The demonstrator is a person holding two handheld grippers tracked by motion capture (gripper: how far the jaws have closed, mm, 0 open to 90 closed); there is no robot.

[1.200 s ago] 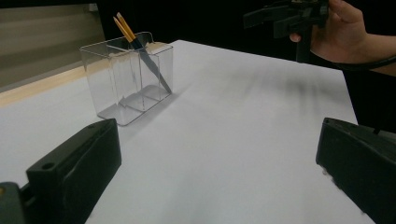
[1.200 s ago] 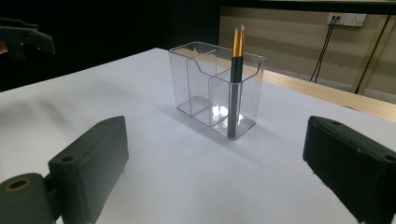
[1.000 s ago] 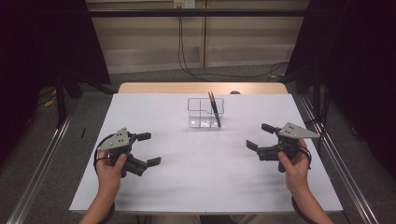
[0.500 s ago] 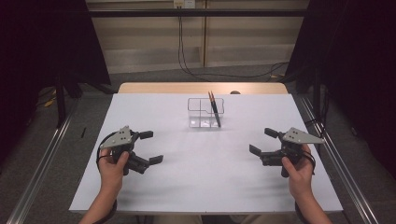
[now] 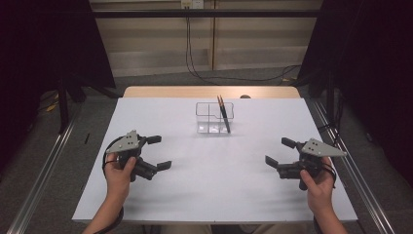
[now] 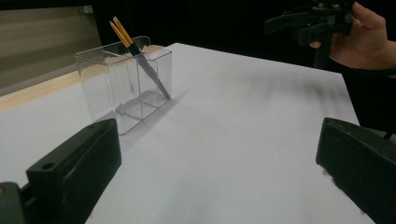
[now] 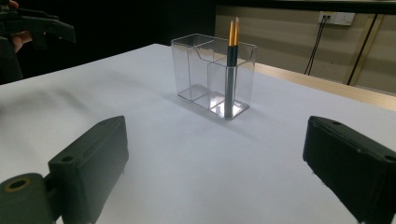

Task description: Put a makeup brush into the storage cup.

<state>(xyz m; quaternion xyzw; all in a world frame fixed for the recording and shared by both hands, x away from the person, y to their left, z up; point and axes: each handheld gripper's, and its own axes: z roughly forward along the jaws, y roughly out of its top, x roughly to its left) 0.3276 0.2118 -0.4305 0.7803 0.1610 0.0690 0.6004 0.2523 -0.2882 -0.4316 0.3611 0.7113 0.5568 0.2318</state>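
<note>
Clear holder [image 5: 215, 118], orange-tipped dark pencils [image 5: 223, 113], white table [image 5: 214, 185], black tongs [image 5: 157, 152]

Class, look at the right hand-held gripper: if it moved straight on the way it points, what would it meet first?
Probably the clear holder with its two pencils, which sits ahead between the open jaws of the right hand-held gripper. Bare white table lies before it; depth is uncertain.

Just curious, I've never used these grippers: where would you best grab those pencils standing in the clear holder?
Probably by the orange tops of the pencils, coming from above. They lean in the right compartment of the clear holder, whose walls block the lower shafts; only the tops stick out above the rim. The right gripper seems nearer.
</note>
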